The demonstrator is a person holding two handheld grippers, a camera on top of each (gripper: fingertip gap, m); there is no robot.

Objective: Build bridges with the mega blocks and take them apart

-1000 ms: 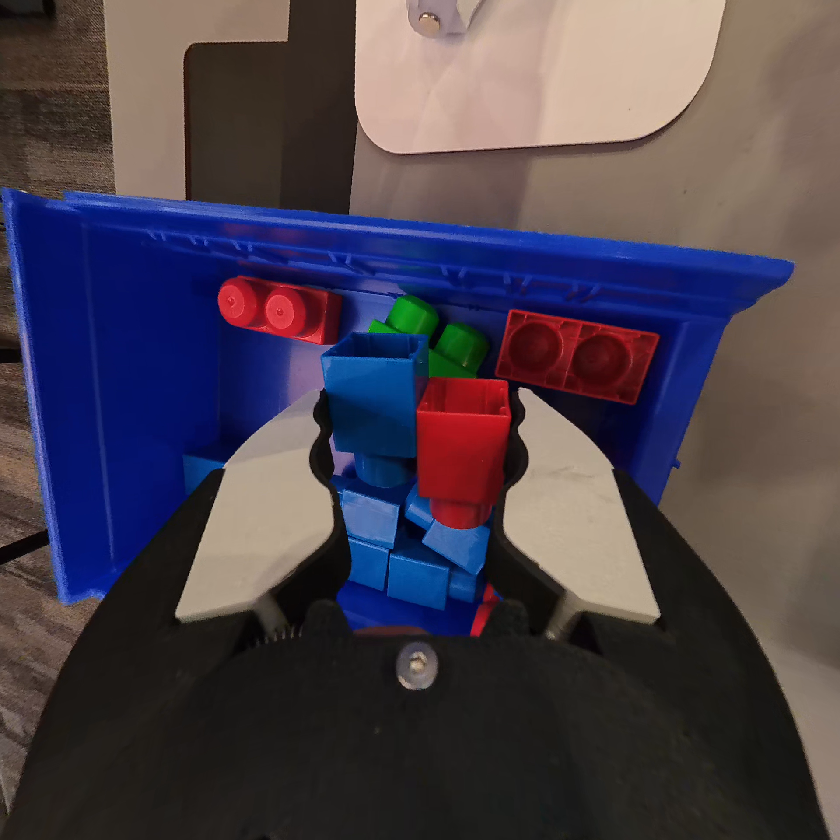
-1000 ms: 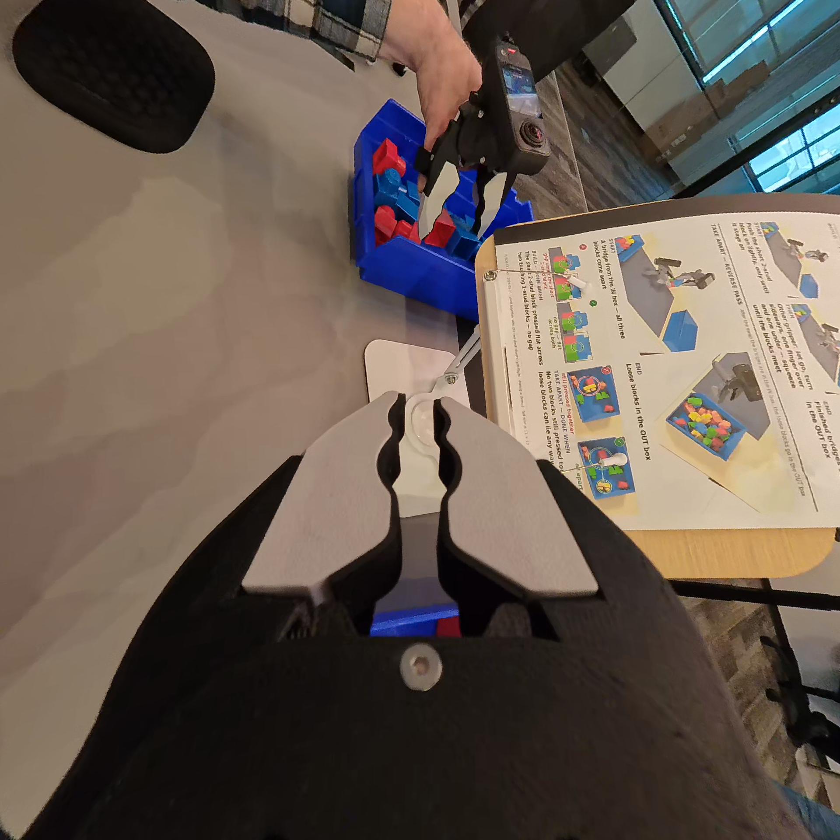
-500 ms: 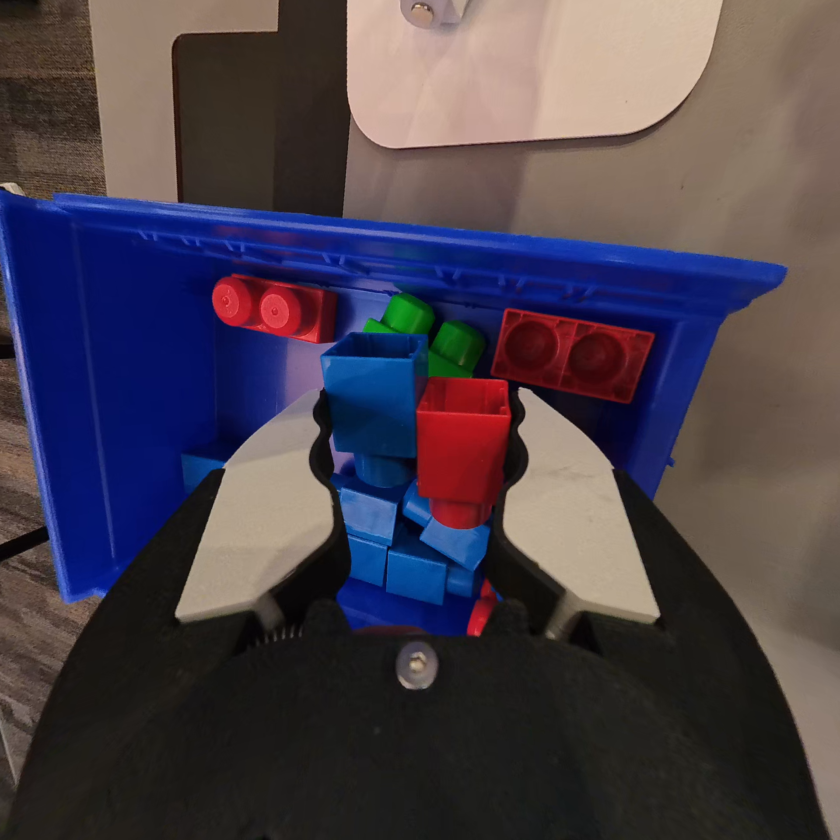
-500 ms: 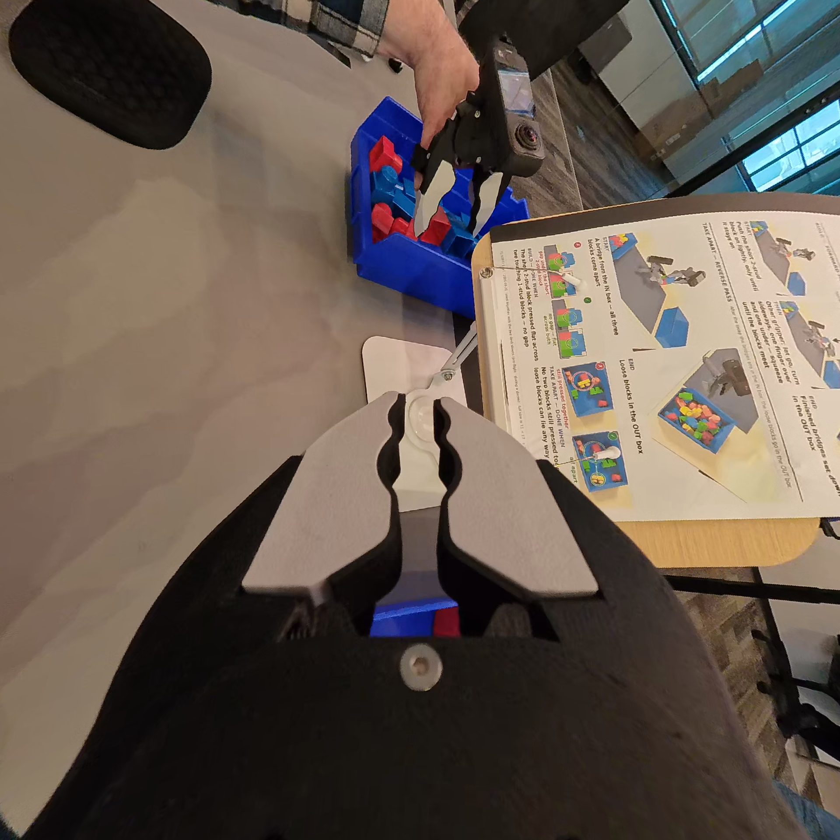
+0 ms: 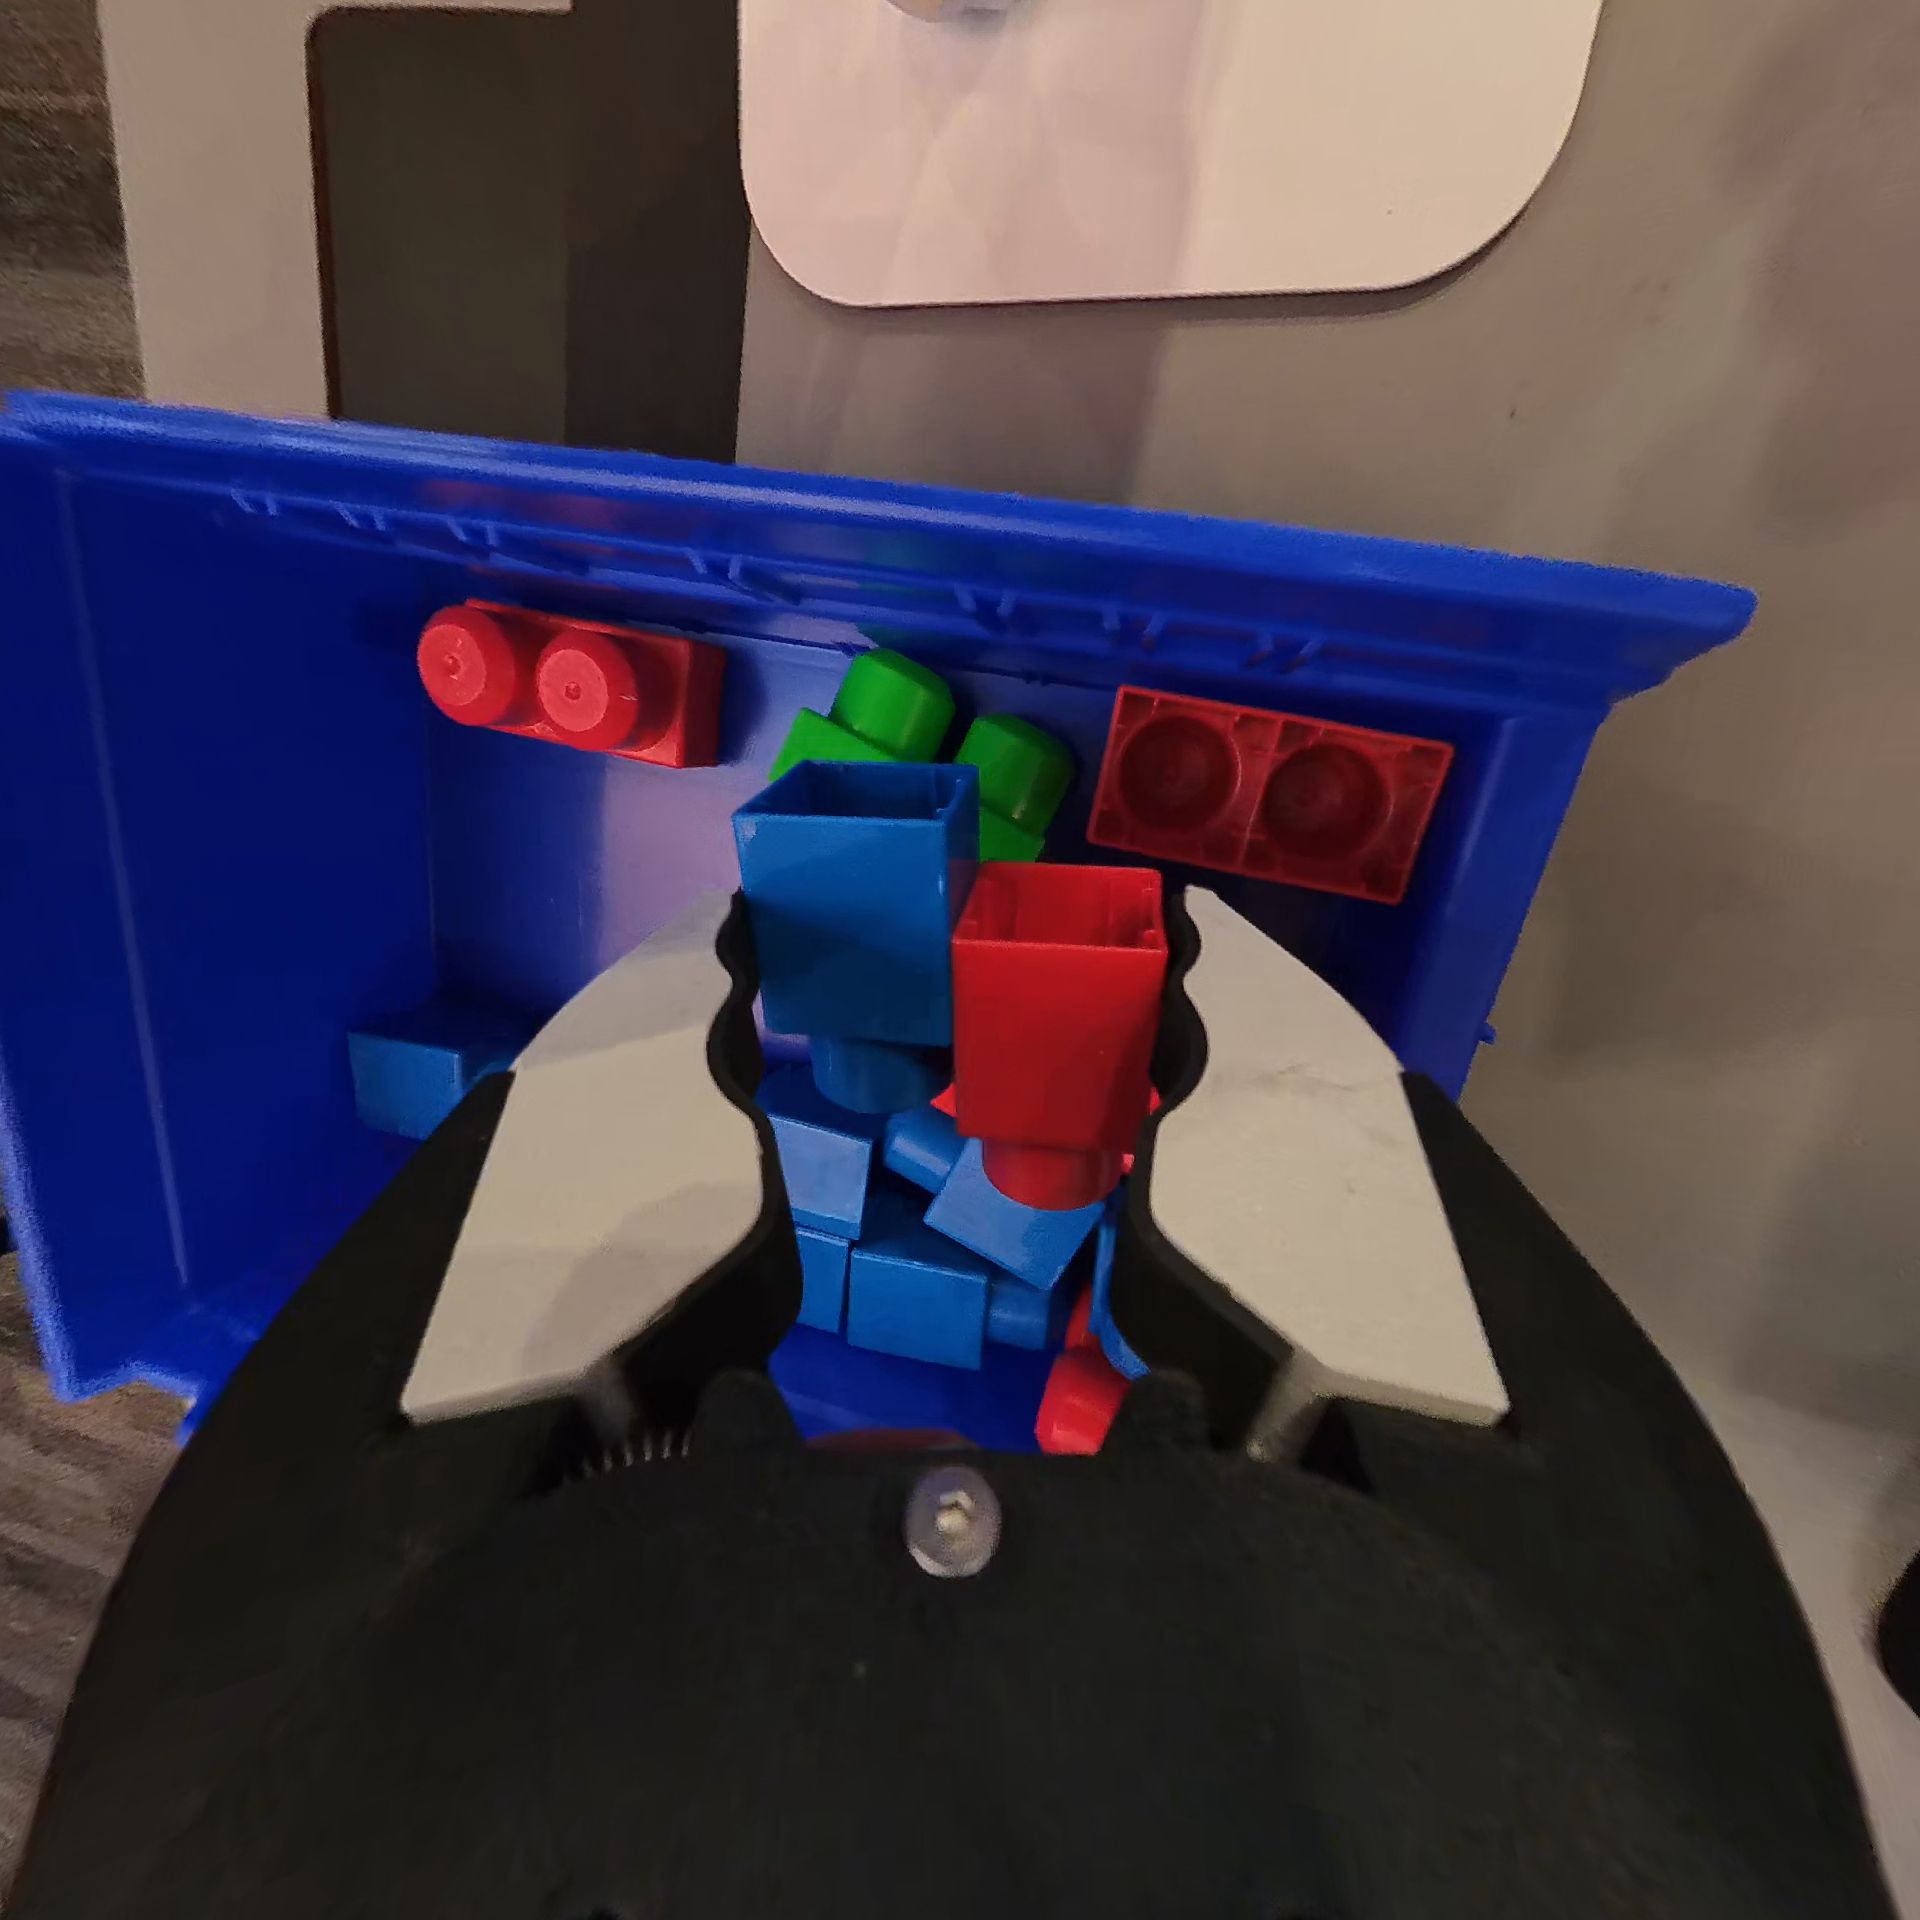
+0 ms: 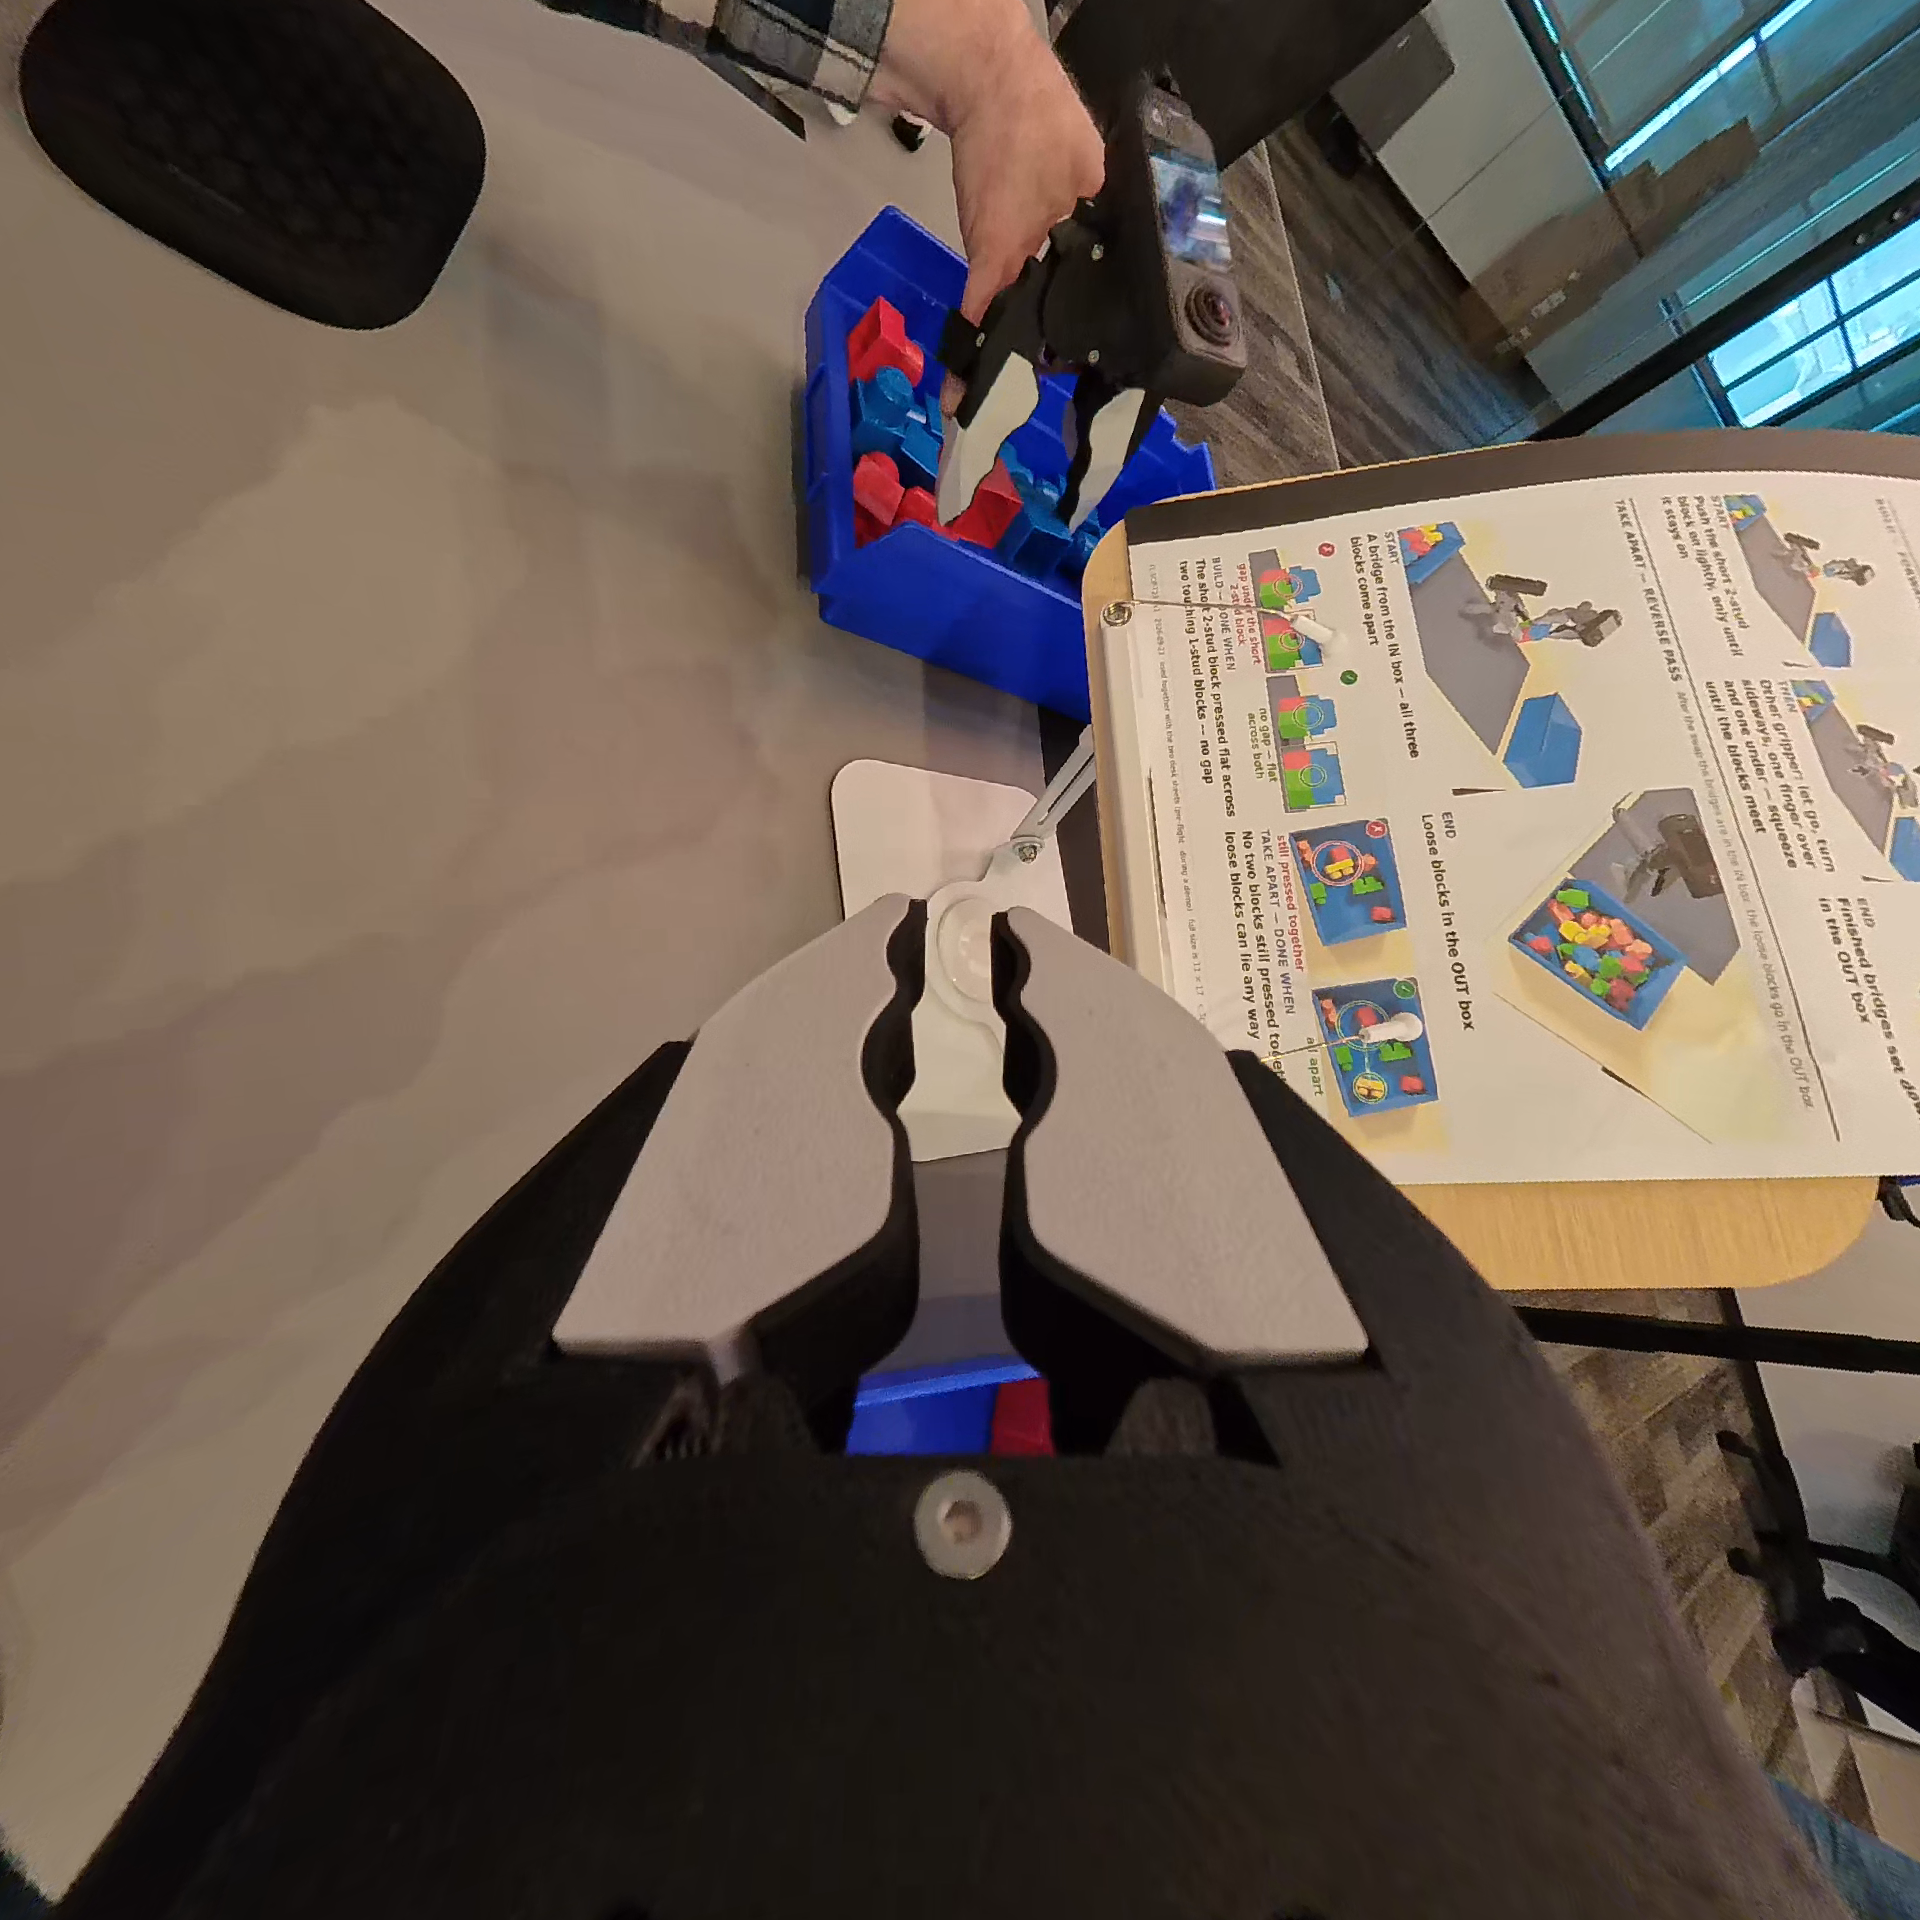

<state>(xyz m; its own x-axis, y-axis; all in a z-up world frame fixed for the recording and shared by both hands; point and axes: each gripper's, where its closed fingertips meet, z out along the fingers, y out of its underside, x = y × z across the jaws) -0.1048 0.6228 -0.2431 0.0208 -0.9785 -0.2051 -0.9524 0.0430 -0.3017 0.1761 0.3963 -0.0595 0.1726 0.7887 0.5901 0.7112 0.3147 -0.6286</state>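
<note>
Two grippers are working at one grey table (image 6: pixel 364 727). Left gripper (image 5: pixel 956 935): it is reaching down into a blue bin (image 5: pixel 208 831) with its fingers spread wide, and two one-stud blocks, a blue block (image 5: pixel 847 914) and a red block (image 5: pixel 1055 1018), are standing side by side in the space between them, open undersides facing the camera. The red block's side is lying against the right pad (image 5: pixel 1184 997), and the left pad (image 5: pixel 727 987) is sitting at the blue block's edge; whether either pad is pressing cannot be told. More blue blocks (image 5: pixel 914 1309) are lying heaped lower in the bin. Along the bin's far wall are lying a red two-stud block (image 5: pixel 582 681) with studs toward the camera, a green two-stud block (image 5: pixel 935 738), and a second red two-stud block (image 5: pixel 1268 790) showing its hollow underside.

Right gripper (image 6: pixel 956 935): it is hovering well apart from the bin, over a white plate (image 6: pixel 914 821) (the foot of a stand), with its fingers nearly closed, a narrow slit showing between the pads and nothing in it. A wooden board (image 6: pixel 1558 1236) carrying a printed sheet (image 6: pixel 1507 831) is standing to the right. In the same view a hand (image 6: pixel 1008 177) is holding the left gripper over the bin, and a black pad (image 6: pixel 249 145) is lying at the far left of the table
</note>
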